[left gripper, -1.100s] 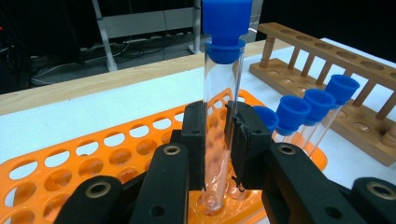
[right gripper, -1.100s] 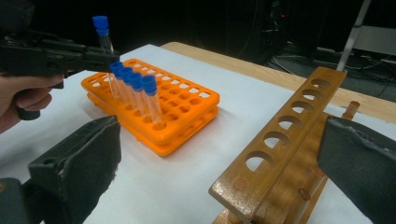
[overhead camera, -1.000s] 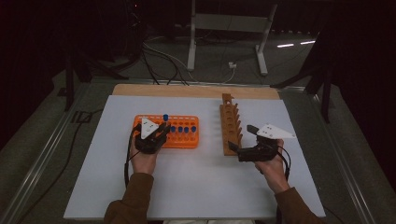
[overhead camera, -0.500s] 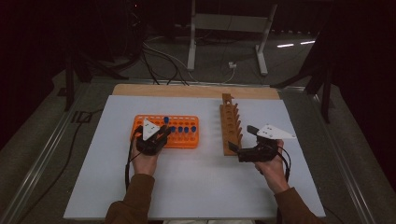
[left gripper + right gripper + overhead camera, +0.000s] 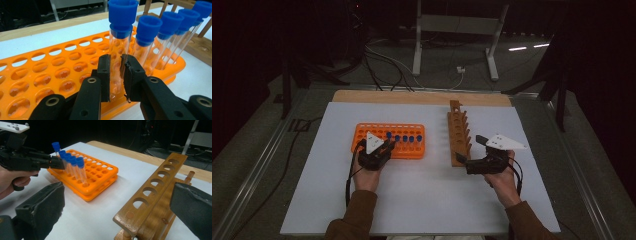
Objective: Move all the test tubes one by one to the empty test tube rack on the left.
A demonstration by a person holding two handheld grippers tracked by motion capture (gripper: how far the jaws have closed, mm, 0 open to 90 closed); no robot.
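A white bench (image 5: pixel 422 200) carries an orange tube rack (image 5: pixel 409 150) left of its middle and a wooden rack (image 5: pixel 458 132) right of the middle, reaching toward the far edge. The left gripper (image 5: pixel 117 75) has its jaws closed on a clear blue-capped tube (image 5: pixel 120 42), the end one of a row of such tubes, which stands a little higher than its neighbours over the near edge of the orange rack. The right gripper (image 5: pixel 464 162) is at the near end of the wooden rack, its jaws wide open and holding nothing.
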